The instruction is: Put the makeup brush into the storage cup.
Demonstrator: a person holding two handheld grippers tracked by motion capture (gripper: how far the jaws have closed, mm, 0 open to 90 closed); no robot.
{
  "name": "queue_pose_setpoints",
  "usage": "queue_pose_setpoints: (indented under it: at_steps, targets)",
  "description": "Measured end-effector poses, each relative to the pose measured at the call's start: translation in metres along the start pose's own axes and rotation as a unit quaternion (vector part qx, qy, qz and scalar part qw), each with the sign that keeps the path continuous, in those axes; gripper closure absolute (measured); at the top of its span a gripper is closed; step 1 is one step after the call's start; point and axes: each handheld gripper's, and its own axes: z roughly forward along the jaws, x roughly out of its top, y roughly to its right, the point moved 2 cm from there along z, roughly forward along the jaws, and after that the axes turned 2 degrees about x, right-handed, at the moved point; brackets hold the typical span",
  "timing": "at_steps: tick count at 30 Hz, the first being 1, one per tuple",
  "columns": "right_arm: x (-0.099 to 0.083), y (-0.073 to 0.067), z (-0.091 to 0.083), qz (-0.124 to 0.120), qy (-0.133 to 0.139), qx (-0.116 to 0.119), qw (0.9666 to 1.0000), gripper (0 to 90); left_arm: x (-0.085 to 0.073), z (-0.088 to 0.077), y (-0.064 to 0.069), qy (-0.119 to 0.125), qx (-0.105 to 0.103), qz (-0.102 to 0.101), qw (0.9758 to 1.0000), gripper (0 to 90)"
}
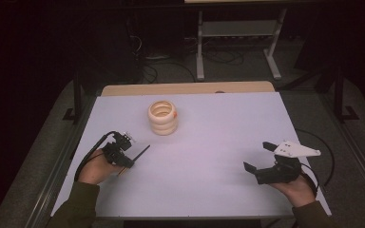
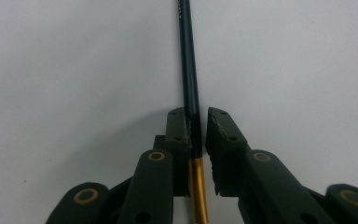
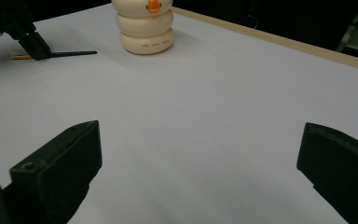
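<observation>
L gripper (image 1: 126, 159) jaws closed on dark pen (image 2: 189, 93) w/ gold end, low over table (image 1: 209, 156). R gripper (image 1: 259, 159) wide open, empty. Cream ringed holder (image 1: 163, 117) stands upright, far centre.

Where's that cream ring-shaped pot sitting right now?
In the high view the cream pot stands upright on the white table, toward the far edge, left of centre, beyond the left gripper and its dark stick.

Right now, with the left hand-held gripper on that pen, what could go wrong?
1. The left hand-held gripper pinches the thin dark pen near its gold end, leaving a long overhang; it may pivot or slip.
2. Swinging it toward the cream ribbed holder could tip the holder.
</observation>
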Motion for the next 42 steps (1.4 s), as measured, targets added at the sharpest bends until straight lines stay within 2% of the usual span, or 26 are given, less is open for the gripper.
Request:
queue_pose_setpoints:
  at_steps: [7, 9, 13, 16, 18, 21, 26, 31, 36, 37, 38, 39, 40, 41, 42]
  targets:
    - [0.000, 0.001, 0.000, -0.006, 0.004, -0.001, 1.0000, 0.0, 0.000, 0.000, -0.002, -0.005, 0.002, 0.003, 1.0000, 82.4]
    - [0.000, 0.001, 0.000, -0.006, 0.004, 0.000, 1.0000, 0.0, 0.000, 0.000, -0.001, -0.002, 0.002, -0.002, 1.0000, 82.7]
    - [0.000, 0.000, 0.000, 0.001, -0.001, 0.001, 1.0000, 0.0, 0.000, 0.000, -0.002, -0.003, 0.000, 0.001, 1.0000, 83.1]
    - [0.000, 0.000, 0.000, -0.004, 0.003, 0.000, 1.0000, 0.0, 0.000, 0.000, -0.002, -0.004, 0.000, 0.005, 1.0000, 83.3]
    - [0.000, 0.001, 0.000, -0.004, 0.004, 0.000, 1.0000, 0.0, 0.000, 0.000, -0.002, 0.002, -0.003, -0.002, 1.0000, 83.4]
    - [0.001, 0.000, -0.001, -0.003, 0.004, 0.000, 1.0000, 0.0, -0.001, -0.001, -0.003, 0.001, -0.006, 0.005, 1.0000, 83.4]
    - [0.001, 0.000, -0.001, -0.002, 0.005, 0.000, 1.0000, 0.0, -0.001, -0.003, -0.002, 0.015, -0.031, 0.001, 0.9994, 83.4]
    - [0.001, 0.000, -0.001, -0.005, 0.005, 0.001, 1.0000, 0.0, 0.000, -0.009, -0.002, 0.027, -0.039, 0.016, 0.9988, 83.5]
    - [0.001, -0.001, -0.001, -0.002, 0.003, 0.006, 1.0000, 0.0, 0.001, -0.016, -0.001, 0.056, -0.050, 0.032, 0.9966, 83.5]
    - [0.002, -0.001, -0.001, -0.006, 0.004, 0.006, 1.0000, 0.0, 0.001, -0.017, 0.001, 0.068, -0.052, 0.033, 0.9958, 83.5]
    - [0.002, -0.001, -0.001, -0.008, 0.007, 0.008, 0.9999, 0.0, 0.001, -0.020, 0.000, 0.070, -0.056, 0.040, 0.9952, 83.5]
    - [0.002, -0.001, -0.001, -0.008, 0.007, 0.008, 0.9999, 0.0, 0.001, -0.020, 0.002, 0.080, -0.059, 0.035, 0.9944, 83.5]
    - [0.002, -0.002, -0.001, -0.005, 0.007, 0.010, 0.9999, 0.0, 0.001, -0.022, 0.002, 0.082, -0.058, 0.048, 0.9938, 83.5]
    - [0.003, -0.001, -0.001, -0.011, 0.009, 0.011, 0.9998, 0.0, 0.001, -0.024, 0.001, 0.085, -0.063, 0.052, 0.9930, 83.5]
    - [0.003, -0.002, -0.001, -0.007, 0.006, 0.013, 0.9999, 0.0, 0.001, -0.024, 0.003, 0.095, -0.067, 0.052, 0.9919, 83.5]
